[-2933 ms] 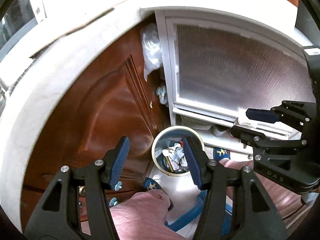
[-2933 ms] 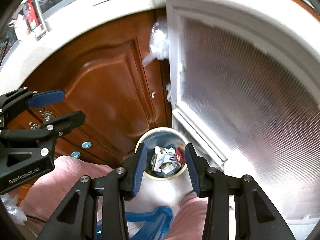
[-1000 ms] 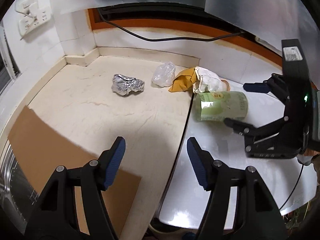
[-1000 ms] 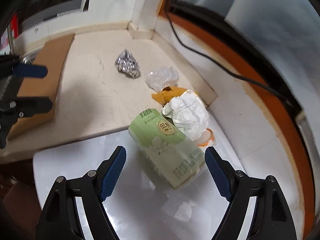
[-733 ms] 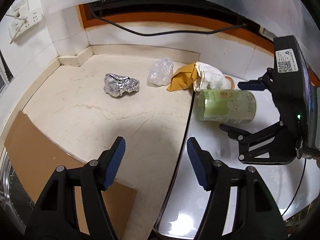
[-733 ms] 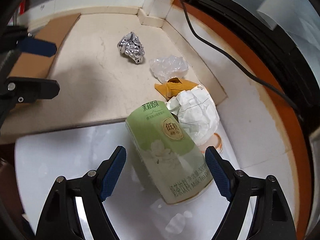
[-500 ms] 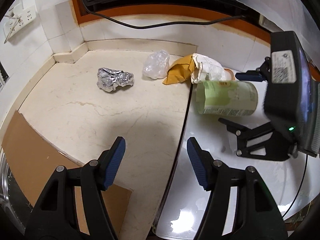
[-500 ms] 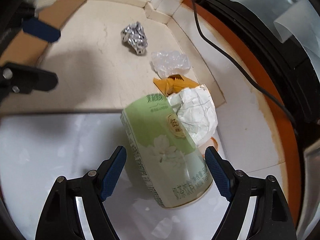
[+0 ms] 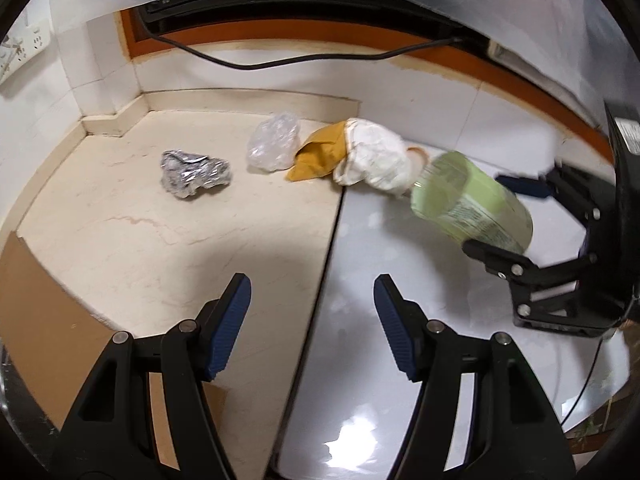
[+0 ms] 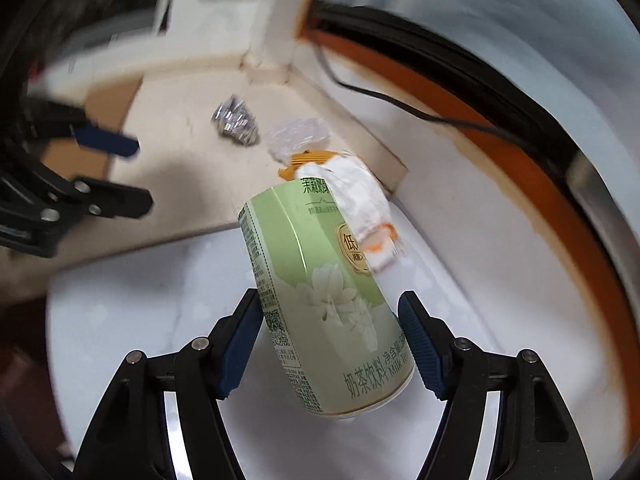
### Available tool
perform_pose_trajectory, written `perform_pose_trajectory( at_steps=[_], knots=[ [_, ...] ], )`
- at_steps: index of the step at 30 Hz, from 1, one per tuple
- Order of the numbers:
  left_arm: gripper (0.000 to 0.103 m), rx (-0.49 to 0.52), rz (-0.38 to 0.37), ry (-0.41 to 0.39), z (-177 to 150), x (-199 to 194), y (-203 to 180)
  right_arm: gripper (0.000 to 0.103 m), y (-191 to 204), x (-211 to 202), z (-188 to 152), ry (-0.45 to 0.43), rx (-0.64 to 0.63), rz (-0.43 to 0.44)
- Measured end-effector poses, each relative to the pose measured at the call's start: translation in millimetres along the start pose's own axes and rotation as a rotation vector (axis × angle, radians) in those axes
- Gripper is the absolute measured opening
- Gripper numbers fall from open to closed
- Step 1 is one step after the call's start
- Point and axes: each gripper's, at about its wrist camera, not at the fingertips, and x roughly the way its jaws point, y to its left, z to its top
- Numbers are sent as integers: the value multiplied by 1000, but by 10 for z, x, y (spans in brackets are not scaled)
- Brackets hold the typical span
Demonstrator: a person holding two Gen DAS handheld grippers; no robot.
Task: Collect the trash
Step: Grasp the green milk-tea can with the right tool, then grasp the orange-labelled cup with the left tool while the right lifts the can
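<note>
Green milk-tea can (image 10: 320, 300) tilted, clamped in right gripper (image 10: 330, 344) jaws; left gripper (image 9: 312, 320) jaws spread, empty.

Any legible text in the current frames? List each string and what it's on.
"奶茶饮料" and "Milk Tea": green can, held in the right hand-held gripper, near its base.
"低": gold badge on the can.
"茉莉": top of the can; further characters hidden by crumpled paper.
"净含量": can; amount unreadable.
Can's fine print: too small.

Two wrist fisheyes, both aimed at counter corner.
Left cam: farther back, sees green can (image 9: 472, 204) off to right. Right cam: close on can (image 10: 324, 300), facing corner. Shared: can, foil ball (image 9: 195, 173).
</note>
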Motion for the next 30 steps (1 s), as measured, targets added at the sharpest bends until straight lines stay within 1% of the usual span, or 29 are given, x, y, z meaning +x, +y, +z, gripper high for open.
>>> perform_pose_trajectory(
  at_steps=[2,3,6,8,10,13,16,20,24,25,28,30],
  knots=[
    [61,-10,-25,-3,33,21,-32,70,-144,-77,-95,-17,88,4],
    [61,-13,-37,-4,49,37,-55,70,-249,-113,-154,-25,154,2],
    [61,-13,-51,-6,101,116,-146,70,-513,-160,-283,-40,321,-14],
    [61,-17,-66,-4,160,189,-214,69,-652,-192,-363,-59,412,-21],
    [61,-26,-84,-5,215,254,-260,69,-731,-203,-400,-78,460,-31],
    [61,-43,-113,-14,304,358,-364,69,-829,-213,-449,-107,513,-34],
    [61,-42,-158,-24,382,437,-477,69,-902,-211,-511,-116,554,-11],
    [61,-24,-194,-67,479,514,-633,69,-907,-173,-529,-114,538,-3],
    [61,49,-170,-132,537,582,-831,69,-902,-80,-519,-112,525,4],
    [59,68,-160,-142,543,608,-880,69,-911,-74,-531,-112,528,4],
    [48,121,-129,-146,560,738,-1035,69,-953,20,-502,-112,543,12],
    [45,158,-101,-142,561,830,-1130,69,-974,10,-535,-118,550,22]
  ],
)
